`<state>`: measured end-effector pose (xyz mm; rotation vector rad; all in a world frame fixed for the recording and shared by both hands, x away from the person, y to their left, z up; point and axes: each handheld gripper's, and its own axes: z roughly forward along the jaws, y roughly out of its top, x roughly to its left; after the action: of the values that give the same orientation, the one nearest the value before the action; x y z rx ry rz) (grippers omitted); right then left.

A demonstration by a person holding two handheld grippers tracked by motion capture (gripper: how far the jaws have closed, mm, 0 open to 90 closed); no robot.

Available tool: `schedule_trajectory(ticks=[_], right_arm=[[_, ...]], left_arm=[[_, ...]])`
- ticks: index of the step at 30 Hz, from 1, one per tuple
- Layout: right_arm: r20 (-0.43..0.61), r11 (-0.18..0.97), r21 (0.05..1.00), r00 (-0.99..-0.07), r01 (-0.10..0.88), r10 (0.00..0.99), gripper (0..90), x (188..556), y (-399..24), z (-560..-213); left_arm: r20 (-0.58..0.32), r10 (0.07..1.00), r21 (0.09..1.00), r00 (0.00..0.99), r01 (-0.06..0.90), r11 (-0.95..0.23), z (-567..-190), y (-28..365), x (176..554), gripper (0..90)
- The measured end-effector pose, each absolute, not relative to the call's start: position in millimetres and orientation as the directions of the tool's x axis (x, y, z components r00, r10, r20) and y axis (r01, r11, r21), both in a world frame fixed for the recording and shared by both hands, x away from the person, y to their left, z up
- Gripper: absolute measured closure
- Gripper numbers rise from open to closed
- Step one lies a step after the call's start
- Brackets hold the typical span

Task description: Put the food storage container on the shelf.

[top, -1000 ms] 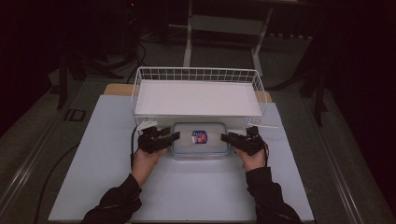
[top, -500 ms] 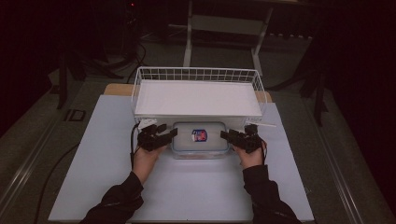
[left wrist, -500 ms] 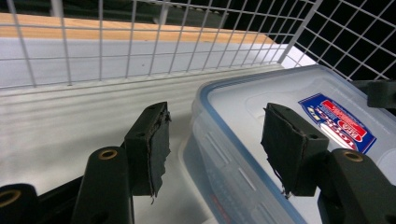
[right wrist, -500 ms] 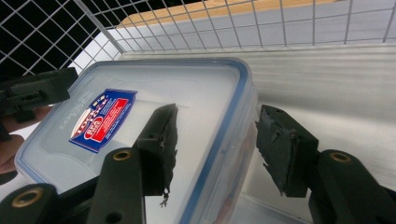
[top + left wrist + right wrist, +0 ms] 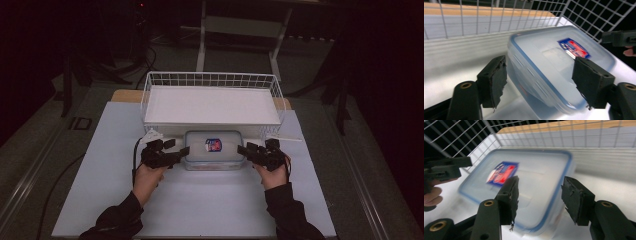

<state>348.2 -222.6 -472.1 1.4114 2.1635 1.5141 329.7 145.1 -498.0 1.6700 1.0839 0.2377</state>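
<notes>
A: Black jaws on both sides. Why flank the box?

B: The clear rectangular plastic container with a blue-rimmed lid (image 5: 213,149) lies flat on the white table (image 5: 200,200), against the front of the white wire basket (image 5: 212,102), so each end likely gets its own grip.

A: Closed?

B: No. The left gripper (image 5: 176,152) and right gripper (image 5: 245,149) have their jaws apart, straddling the container's ends, not clamped.
</notes>
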Motion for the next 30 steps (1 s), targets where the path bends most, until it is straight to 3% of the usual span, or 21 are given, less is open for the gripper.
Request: schedule_trajectory(ticks=[5, 10, 13, 17, 30], right_arm=[[0.367, 0.074, 0.806, -0.594, 0.588, 0.715, 53.2, 323.9, -211.5, -469.8], [0.374, 0.112, 0.801, -0.637, 0.588, 0.674, 66.1, 307.8, -198.9, -476.2], [0.377, 0.130, 0.793, -0.646, 0.596, 0.663, 71.3, 304.4, -193.8, -481.4], [0.375, 0.163, 0.778, -0.656, 0.607, 0.656, 88.4, 301.7, -184.1, -493.4], [0.308, 0.221, 0.767, -0.649, 0.602, 0.696, 90.0, 313.7, -154.6, -511.3]], left_arm=[[-0.336, 0.734, 0.849, 0.591, 0.527, -0.035, -499.2, 148.0, 314.0, 17.2], [-0.325, 0.721, 0.845, 0.612, 0.531, -0.070, -501.1, 147.1, 302.1, 0.4], [-0.335, 0.710, 0.843, 0.619, 0.533, -0.067, -501.9, 148.7, 298.1, 0.3], [-0.331, 0.707, 0.848, 0.625, 0.526, -0.068, -503.4, 153.6, 288.9, 0.1], [-0.298, 0.711, 0.860, 0.637, 0.502, -0.089, -510.5, 153.9, 281.7, 0.1]])
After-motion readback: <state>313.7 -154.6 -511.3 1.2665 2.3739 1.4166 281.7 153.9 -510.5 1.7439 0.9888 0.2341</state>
